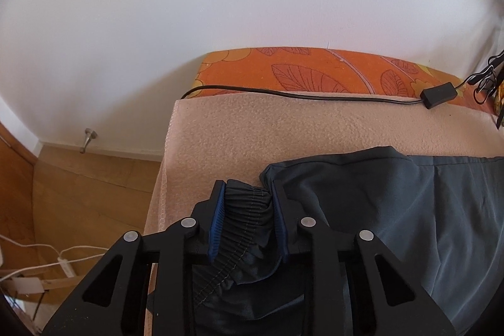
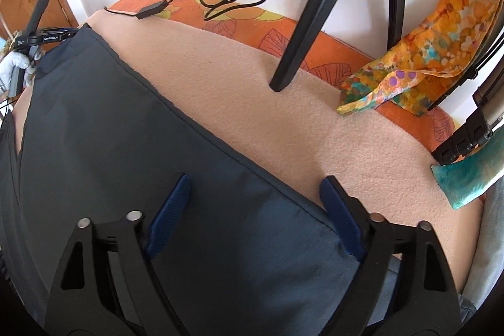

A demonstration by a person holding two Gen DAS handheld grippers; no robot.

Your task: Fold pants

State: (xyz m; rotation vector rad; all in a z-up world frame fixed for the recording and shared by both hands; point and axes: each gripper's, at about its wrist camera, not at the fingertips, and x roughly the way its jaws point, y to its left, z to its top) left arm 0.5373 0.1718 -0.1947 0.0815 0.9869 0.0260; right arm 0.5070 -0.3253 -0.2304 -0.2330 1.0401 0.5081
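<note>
The left gripper (image 1: 247, 218) has its jaws clamped on the pants' (image 1: 362, 203) waistband. The right gripper's (image 2: 252, 210) jaws stand apart, with the pants' edge between them, unpinched.

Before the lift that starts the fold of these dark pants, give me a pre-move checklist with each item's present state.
1. Left gripper clamped on the gathered elastic waistband of the dark grey pants: ok.
2. Right gripper gripping the fabric: not ok, jaws straddle the pants' edge, apart.
3. Pants lying flat on the beige fleece blanket: ok.
4. Black tripod leg off the pants: ok.
5. Black cable off the pants: ok.
</note>
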